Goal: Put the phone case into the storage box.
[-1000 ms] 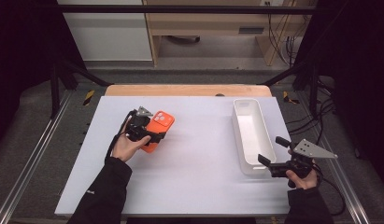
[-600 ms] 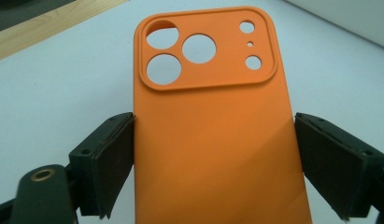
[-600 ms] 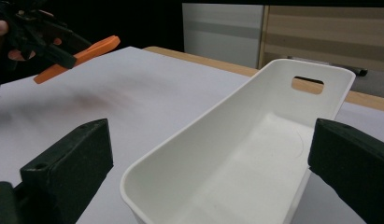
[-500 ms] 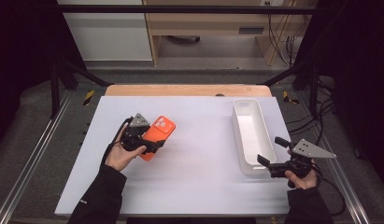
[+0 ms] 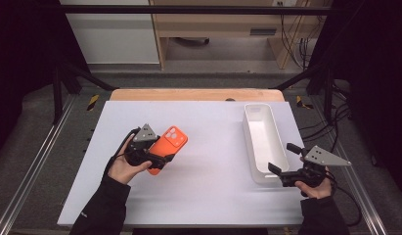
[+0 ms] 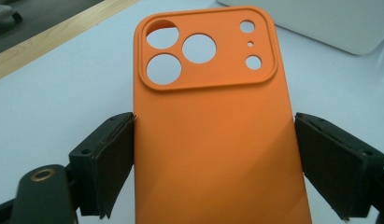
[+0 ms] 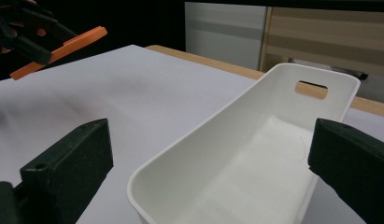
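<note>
The left claw point(image 5: 162, 159) grips the orange silicone phone case point(image 6: 213, 135) by its long edges, above the white counter point(image 5: 208, 196). The flexible case may bow and slip free. The right claw point(image 5: 281, 159), jaws spread, straddles the near end of the white plastic bin point(image 5: 263, 142); a nudge may shift it.

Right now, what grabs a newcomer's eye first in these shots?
The bright orange silicone phone case with round camera cut-outs, clamped by its long edges in the left hand-held gripper above the white table, left of centre. Next, the long white plastic bin at the table's right side, empty, with the right hand-held gripper open at its near end.
</note>
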`<state>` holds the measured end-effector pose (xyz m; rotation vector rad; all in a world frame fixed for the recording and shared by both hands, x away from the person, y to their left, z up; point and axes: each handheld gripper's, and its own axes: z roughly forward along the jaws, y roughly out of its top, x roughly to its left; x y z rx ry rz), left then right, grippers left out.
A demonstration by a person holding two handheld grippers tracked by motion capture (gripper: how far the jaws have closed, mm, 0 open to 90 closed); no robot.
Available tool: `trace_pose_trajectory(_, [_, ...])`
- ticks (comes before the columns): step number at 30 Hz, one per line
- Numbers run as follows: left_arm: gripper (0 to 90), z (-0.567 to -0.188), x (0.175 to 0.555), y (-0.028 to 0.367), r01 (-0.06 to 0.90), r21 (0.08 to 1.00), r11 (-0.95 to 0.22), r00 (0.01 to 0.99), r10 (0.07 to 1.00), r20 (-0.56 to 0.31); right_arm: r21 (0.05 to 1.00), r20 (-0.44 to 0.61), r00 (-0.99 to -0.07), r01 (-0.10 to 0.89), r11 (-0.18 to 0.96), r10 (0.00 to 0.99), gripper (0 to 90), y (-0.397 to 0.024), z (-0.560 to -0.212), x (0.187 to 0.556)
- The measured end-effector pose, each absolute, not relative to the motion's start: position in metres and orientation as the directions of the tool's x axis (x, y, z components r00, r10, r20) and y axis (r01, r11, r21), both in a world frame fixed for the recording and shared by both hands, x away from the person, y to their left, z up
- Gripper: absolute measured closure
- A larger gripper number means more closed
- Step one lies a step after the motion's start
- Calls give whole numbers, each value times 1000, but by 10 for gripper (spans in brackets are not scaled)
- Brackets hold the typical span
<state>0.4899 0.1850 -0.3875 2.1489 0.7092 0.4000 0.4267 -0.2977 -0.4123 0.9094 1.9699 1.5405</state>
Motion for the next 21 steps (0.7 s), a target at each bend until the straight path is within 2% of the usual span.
trace_pose_trajectory(21, [141, -390, 477, 162, 280, 760, -586, 867, 495, 62, 951, -32, -751, 180, 252, 659, 8, -269, -403, 423])
